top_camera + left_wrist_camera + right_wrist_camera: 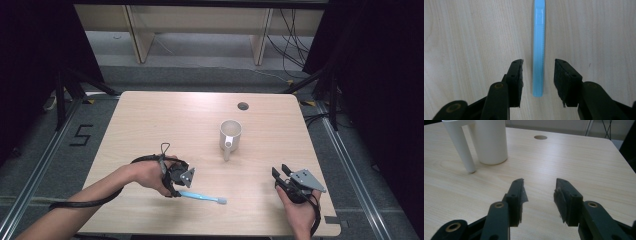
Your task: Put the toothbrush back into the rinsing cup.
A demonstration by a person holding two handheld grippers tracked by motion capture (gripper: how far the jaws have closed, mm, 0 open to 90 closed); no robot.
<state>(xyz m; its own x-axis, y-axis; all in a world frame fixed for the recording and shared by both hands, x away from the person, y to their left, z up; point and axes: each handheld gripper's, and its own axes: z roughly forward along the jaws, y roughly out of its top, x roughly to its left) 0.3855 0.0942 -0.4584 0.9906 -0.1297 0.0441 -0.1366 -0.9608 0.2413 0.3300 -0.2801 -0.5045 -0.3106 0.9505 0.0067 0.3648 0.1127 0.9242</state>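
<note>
A light blue toothbrush lies flat on the wooden table near its front edge, head toward the right. My left gripper points down over the handle end. In the left gripper view the toothbrush handle runs between the jaws of the left gripper, with a gap on each side, so the pads do not press on it. A white mug stands upright mid-table, its handle toward me. My right gripper rests open at the front right, nothing between its jaws, aimed past the mug.
A round cable hole sits near the table's far edge, behind the mug. Bare wood spans the left and far parts of the top. Dark stands and cables flank the table on the floor.
</note>
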